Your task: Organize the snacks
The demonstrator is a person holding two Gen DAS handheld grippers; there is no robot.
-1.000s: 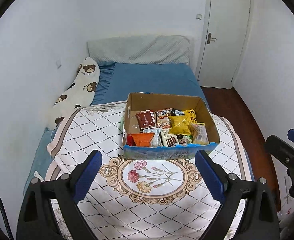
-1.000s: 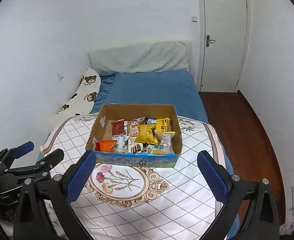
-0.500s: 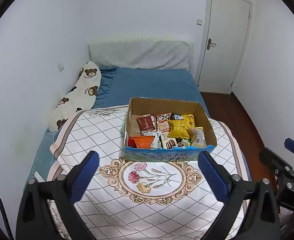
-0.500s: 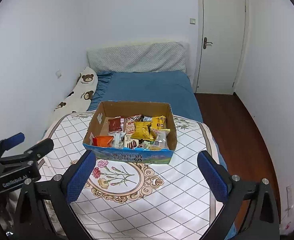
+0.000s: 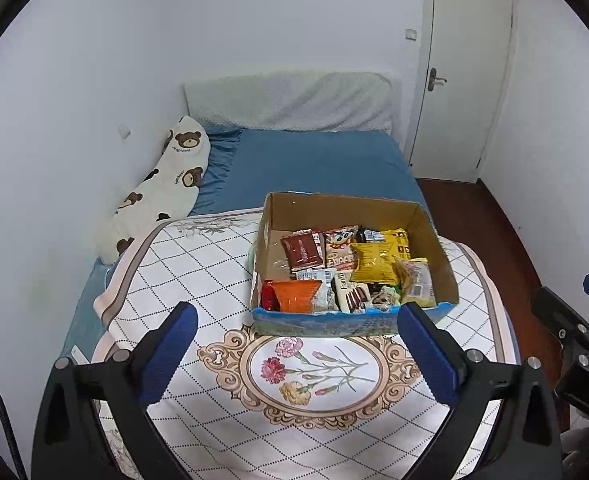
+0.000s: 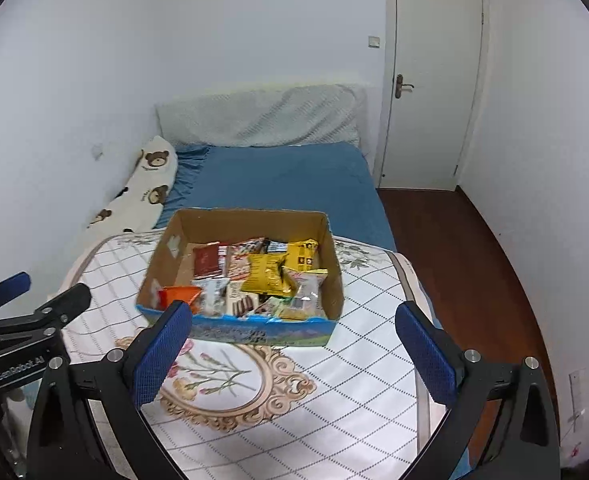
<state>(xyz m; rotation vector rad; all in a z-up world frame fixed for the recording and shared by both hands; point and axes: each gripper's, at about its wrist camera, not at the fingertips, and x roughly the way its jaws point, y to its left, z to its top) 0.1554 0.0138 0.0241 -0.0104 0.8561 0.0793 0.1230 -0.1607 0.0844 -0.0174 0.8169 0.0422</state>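
snacks all in the box, both grippers empty

the left gripper hangs with its jaws spread wide and nothing between them, above the near part of the patterned cloth. the right gripper is likewise wide open and empty, just to its right; each shows at the edge of the other's view. neither touches anything.

just beyond the fingertips, the cardboard box sits on the cloth, near its far edge, with the blue bed behind it. the box has brown walls, a blue printed front and no lid.

as a judgement, the task looks either finished or not yet begun: every snack in sight lies inside the box and none lies on the cloth. the pictures do not settle which.

the snacks are small soft packets, heaped loosely and overlapping toward the right and near side. a red-brown pack, a yellow bag and an orange pack stand out. the far left floor of the box is bare.
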